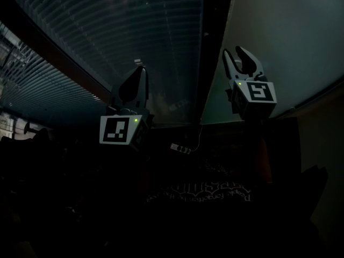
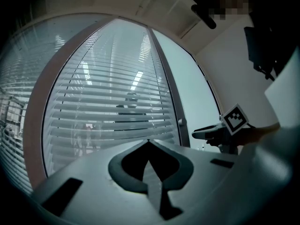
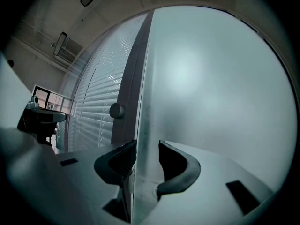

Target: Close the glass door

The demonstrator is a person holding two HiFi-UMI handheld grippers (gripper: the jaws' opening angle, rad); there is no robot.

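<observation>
Now R gripper (image 3: 146, 146), jaws apart, straddles glass door (image 3: 211, 78) edge; L gripper (image 2: 149, 142) jaws together, left of it.

frosted pale grey-blue glass door (image 3: 211, 78), dark grey frame (image 3: 127, 78), dark round knob (image 3: 116, 110). blinds (image 2: 112, 97) white-grey, thin horizontal stripes. left gripper (image 2: 149, 142) and right gripper (image 3: 147, 149) light grey, jaws black. marker cube (image 1: 260, 92) black-and-white squares, green light (image 1: 238, 83) beside it.
</observation>
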